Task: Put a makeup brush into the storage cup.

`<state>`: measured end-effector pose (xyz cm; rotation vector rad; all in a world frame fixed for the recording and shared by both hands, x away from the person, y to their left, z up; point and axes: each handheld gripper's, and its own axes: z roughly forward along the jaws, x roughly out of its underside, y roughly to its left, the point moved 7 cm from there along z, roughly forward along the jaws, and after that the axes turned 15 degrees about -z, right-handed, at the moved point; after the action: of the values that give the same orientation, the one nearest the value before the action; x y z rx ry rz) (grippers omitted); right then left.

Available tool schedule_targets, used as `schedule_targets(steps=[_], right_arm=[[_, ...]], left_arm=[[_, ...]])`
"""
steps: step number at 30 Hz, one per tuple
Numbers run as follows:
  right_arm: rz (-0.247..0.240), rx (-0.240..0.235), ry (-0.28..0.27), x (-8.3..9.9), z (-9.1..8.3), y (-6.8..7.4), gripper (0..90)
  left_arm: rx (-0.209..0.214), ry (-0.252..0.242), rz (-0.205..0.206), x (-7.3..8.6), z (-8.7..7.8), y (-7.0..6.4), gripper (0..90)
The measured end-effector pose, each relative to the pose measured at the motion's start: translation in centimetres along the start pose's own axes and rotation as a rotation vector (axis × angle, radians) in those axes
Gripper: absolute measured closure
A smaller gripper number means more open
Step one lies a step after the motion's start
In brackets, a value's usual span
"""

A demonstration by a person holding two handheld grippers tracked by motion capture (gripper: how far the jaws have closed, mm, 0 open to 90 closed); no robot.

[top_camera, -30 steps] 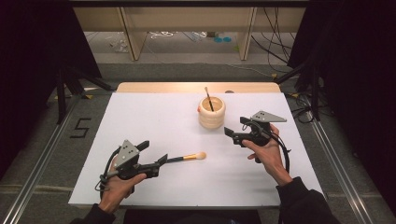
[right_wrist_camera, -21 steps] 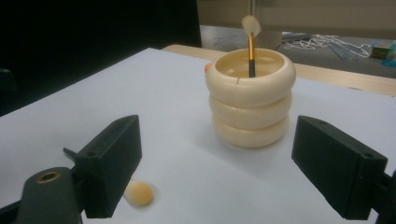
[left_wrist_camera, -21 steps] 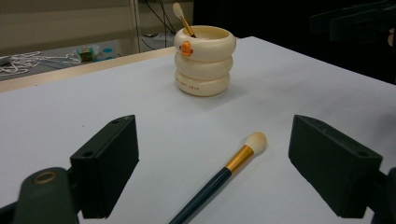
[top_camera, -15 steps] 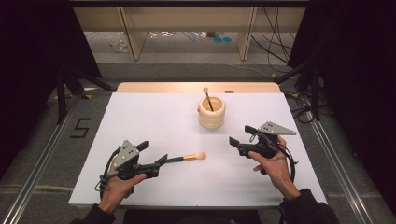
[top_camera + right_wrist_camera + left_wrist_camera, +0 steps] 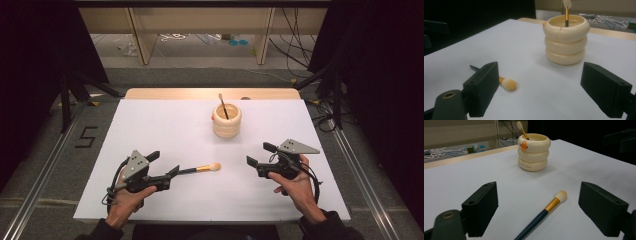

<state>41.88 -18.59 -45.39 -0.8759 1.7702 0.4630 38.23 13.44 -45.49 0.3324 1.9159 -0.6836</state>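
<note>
Makeup brush [image 5: 197,169] lay flat on white tabletop [image 5: 165,125], handle between spread jaws of my left claw [image 5: 167,175], not yet pinched. My right claw [image 5: 256,156] hung open and empty, well apart on right. Risk, as I judged: thin round handle rolling or skidding if I closed off-centre; tall stacked-ring holder [image 5: 227,120] tipping if nudged. Open room between brush and holder; near edge close behind my hands.
</note>
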Motion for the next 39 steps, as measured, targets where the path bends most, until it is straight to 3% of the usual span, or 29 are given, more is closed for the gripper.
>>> schedule_targets(steps=[4, 8, 20, 22, 24, 28, 30, 31, 39], right_arm=[[0.005, -0.006, -0.012, 0.1, -0.2, 0.4, 16.1], [-0.014, -0.004, 0.011, 0.4, -0.7, 0.8, 16.1], [-0.028, -0.015, 0.004, 0.7, -1.1, 1.2, 16.1], [-0.025, -0.019, 0.008, 0.7, -1.1, 1.2, 16.1], [-0.036, -0.016, 0.001, 0.7, -1.1, 1.1, 16.1], [-0.036, -0.012, 0.018, 0.9, -1.3, 1.1, 16.2], [-0.034, -0.007, 0.021, 0.9, -1.4, 1.1, 16.2], [-0.033, -0.008, 0.02, 0.9, -1.4, 1.1, 16.2], [-0.041, -0.017, 0.027, 0.9, -1.1, 1.2, 16.2]], left_arm=[[0.002, -0.003, -0.015, 0.0, 0.0, 0.0, 15.9], [0.0, -0.003, -0.019, 0.1, 0.0, 0.0, 15.9], [-0.002, 0.014, -0.004, 0.2, 0.1, 0.0, 15.9], [-0.003, 0.014, -0.021, 0.3, 0.2, 0.0, 15.9], [0.005, 0.023, -0.005, 0.2, 0.2, 0.1, 15.9], [0.019, 0.04, -0.014, 0.1, 0.6, 0.0, 15.9], [0.007, 0.058, 0.008, 0.2, 0.7, 0.0, 15.9], [-0.008, 0.071, 0.042, 0.2, 0.8, 0.1, 15.9], [0.007, 0.154, 0.053, 0.2, 1.5, 0.2, 15.9]])
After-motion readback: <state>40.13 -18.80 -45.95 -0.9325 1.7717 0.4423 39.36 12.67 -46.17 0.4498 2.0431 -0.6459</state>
